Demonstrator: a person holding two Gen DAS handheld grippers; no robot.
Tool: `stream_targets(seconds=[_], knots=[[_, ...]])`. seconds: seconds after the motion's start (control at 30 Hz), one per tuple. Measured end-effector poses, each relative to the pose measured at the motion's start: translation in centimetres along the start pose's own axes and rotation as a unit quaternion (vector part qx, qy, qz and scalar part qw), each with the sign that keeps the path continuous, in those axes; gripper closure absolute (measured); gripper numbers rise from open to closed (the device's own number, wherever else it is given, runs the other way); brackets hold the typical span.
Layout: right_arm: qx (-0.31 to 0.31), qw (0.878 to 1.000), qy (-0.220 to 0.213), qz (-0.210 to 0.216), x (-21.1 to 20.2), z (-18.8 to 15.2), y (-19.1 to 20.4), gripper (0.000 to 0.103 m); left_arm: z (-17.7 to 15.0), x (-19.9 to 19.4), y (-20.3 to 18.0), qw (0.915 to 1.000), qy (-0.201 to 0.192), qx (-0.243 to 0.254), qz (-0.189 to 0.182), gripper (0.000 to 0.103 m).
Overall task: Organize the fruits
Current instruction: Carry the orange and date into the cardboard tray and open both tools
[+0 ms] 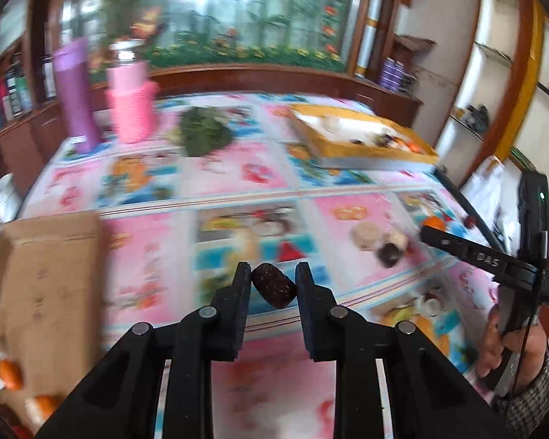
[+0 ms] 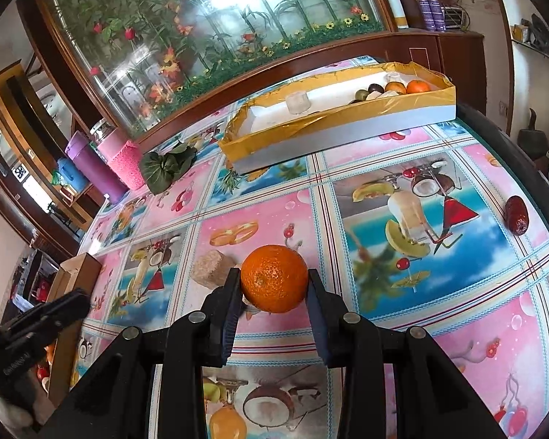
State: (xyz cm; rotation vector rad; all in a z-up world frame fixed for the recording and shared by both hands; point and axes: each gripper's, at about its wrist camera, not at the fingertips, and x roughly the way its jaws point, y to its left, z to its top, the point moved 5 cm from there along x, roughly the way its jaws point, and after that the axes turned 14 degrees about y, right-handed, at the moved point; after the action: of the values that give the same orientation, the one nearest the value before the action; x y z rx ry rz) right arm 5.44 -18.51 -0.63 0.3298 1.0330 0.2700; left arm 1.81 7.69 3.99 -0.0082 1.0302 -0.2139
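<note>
The left hand-held gripper (image 1: 272, 285) grips a dark wrinkled date (image 1: 273, 285); the right hand-held gripper (image 2: 273, 285) clamps a round orange mandarin (image 2: 274, 278). Upper right, the gold-lined box (image 2: 347, 119) holds several fruits; one red date (image 2: 516, 215) remains on the counter (image 2: 402, 311).

Both wrist views low, close over patterned table (image 2: 402, 307), facing window, sharing yellow tray (image 2: 333, 124), left seemingly blurred

Patterned tablecloth (image 2: 267, 219) covers the table. At its far left corner: purple tumbler (image 2: 95, 168), touching a pink knit-sleeved cup (image 2: 126, 162). Leafy green bundle (image 2: 168, 166) lies just right of the cup. Flower-painted glass cabinet (image 2: 208, 25) stands behind the table.
</note>
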Motion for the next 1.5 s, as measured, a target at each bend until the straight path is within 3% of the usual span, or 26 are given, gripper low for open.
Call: stream_targets(seconds=[0.2, 0.33, 0.47, 0.7, 0.83, 0.9, 1.03, 1.17, 1.37, 1.5], knots=[[-0.038, 0.999, -0.004, -0.038, -0.3, -0.6, 2.0, 0.066, -3.3, -4.2, 13.1, 0.9904, -0.001, -0.113, 0.08, 0.079], [-0.082, 0.997, 0.002, -0.009, -1.7, -1.9, 7.6, 0.066, -5.2, -4.6, 20.4, 0.978, 0.027, -0.177, 0.107, 0.079], [-0.151, 0.988, 0.021, 0.039, -1.9, -3.4, 15.9, 0.066, -6.1, -3.7, 24.7, 0.9682, 0.052, -0.223, 0.102, 0.079], [-0.278, 0.954, 0.082, 0.073, 3.2, -8.2, 30.4, 0.065, -7.1, -2.1, 26.7, 0.9627, 0.077, -0.25, 0.07, 0.079], [-0.32, 0.939, 0.113, 0.06, 7.2, -9.9, 35.1, 0.065, -7.3, -2.5, 27.0, 0.9632, 0.074, -0.251, 0.061, 0.079], [-0.328, 0.935, 0.126, 0.047, 9.3, -10.3, 36.1, 0.065, -7.6, -3.0, 27.2, 0.9632, 0.066, -0.256, 0.049, 0.077], [-0.328, 0.93, 0.159, 0.038, 12.3, -10.5, 37.3, 0.065, -8.6, -5.0, 27.8, 0.9593, 0.034, -0.278, 0.035, 0.058], [-0.344, 0.922, 0.176, 0.027, 14.0, -11.2, 38.3, 0.065, -10.1, -7.0, 28.5, 0.9508, 0.0, -0.309, 0.024, 0.048], [-0.357, 0.917, 0.175, 0.033, 14.6, -12.1, 39.4, 0.062, -11.9, -9.2, 29.2, 0.9391, -0.027, -0.342, 0.013, 0.047], [-0.351, 0.924, 0.147, 0.042, 12.8, -11.4, 39.4, 0.051, -12.2, -10.3, 28.4, 0.9392, -0.037, -0.341, 0.019, 0.044]])
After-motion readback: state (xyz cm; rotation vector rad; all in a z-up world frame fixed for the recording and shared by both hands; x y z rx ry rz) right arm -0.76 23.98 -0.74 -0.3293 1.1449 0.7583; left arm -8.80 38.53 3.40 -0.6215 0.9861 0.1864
